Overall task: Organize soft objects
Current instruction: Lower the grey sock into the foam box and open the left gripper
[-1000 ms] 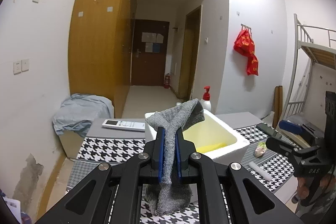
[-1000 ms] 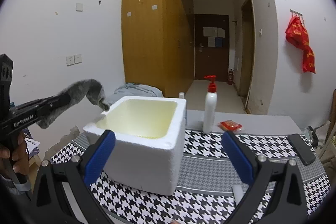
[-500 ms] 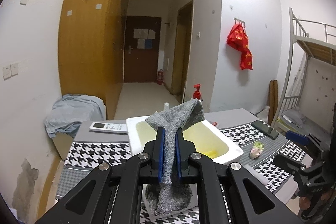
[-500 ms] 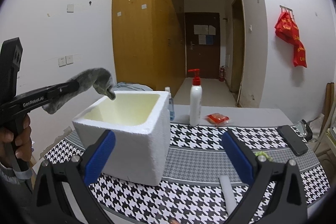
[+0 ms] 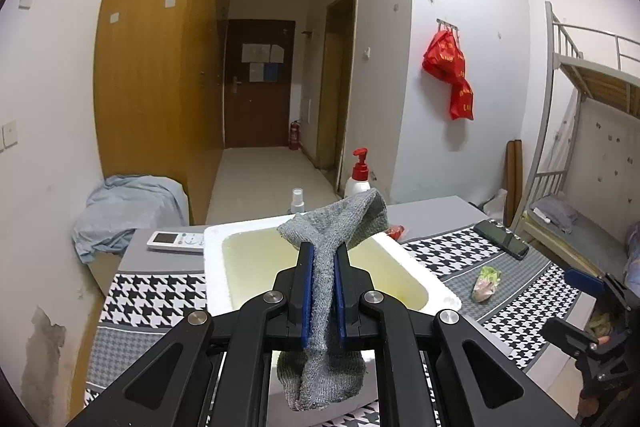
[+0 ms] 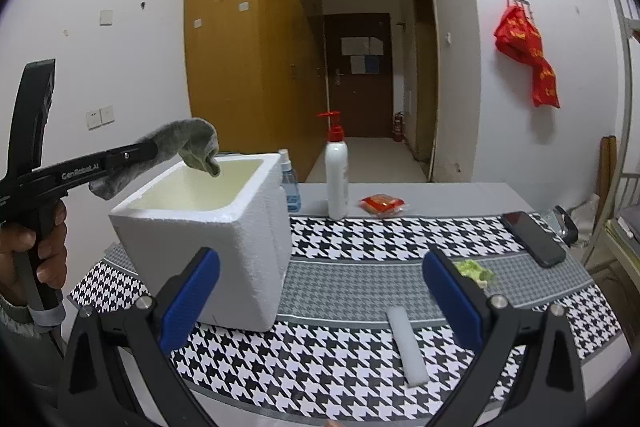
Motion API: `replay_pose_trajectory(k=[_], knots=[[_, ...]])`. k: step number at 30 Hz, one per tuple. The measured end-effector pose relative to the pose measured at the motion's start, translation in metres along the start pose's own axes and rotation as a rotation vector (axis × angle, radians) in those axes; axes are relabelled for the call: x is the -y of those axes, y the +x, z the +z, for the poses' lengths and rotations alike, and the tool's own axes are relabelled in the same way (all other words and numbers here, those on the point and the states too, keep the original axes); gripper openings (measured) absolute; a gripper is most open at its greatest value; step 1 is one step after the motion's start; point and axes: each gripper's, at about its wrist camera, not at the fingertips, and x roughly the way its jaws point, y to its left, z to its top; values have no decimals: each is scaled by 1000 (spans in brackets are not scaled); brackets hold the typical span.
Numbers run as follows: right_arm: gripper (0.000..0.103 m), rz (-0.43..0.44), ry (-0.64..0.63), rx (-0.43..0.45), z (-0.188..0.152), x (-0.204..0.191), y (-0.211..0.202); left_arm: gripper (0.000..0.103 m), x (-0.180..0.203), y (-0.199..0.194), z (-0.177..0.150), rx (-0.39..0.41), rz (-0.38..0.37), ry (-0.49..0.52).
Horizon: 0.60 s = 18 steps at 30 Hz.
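Observation:
My left gripper [image 5: 322, 259] is shut on a grey knitted sock [image 5: 340, 223]. The sock's toe end droops over the open top of a white foam box [image 5: 424, 281]; its other end hangs below the jaws. In the right wrist view the left gripper [image 6: 150, 149] holds the sock [image 6: 192, 143] above the near left rim of the foam box [image 6: 208, 239]. My right gripper [image 6: 320, 291] is open and empty, low over the houndstooth tablecloth [image 6: 352, 279] in front of the box. A small green soft object [image 6: 476, 269] lies on the cloth to the right.
A white pump bottle [image 6: 336, 179], a small spray bottle [image 6: 289, 183], a red packet [image 6: 382, 205] and a black phone [image 6: 534, 239] lie behind and right. A white foam strip [image 6: 408, 347] lies near the front. A remote control [image 5: 176, 241] sits left of the box.
The left gripper has carried the sock forward, from beside the box's left edge to over its opening. The right gripper has drawn back a little and stays open.

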Motion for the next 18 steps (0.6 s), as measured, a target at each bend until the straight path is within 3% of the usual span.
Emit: replay_pose_trajectory(k=[15,18], knots=[[102,-48,23,-2,-9,14,-12,10,4,24,5,-35,41,1],[102,-57,33,-1,-11,18,-14,20,5,27,5,-40,41,3]])
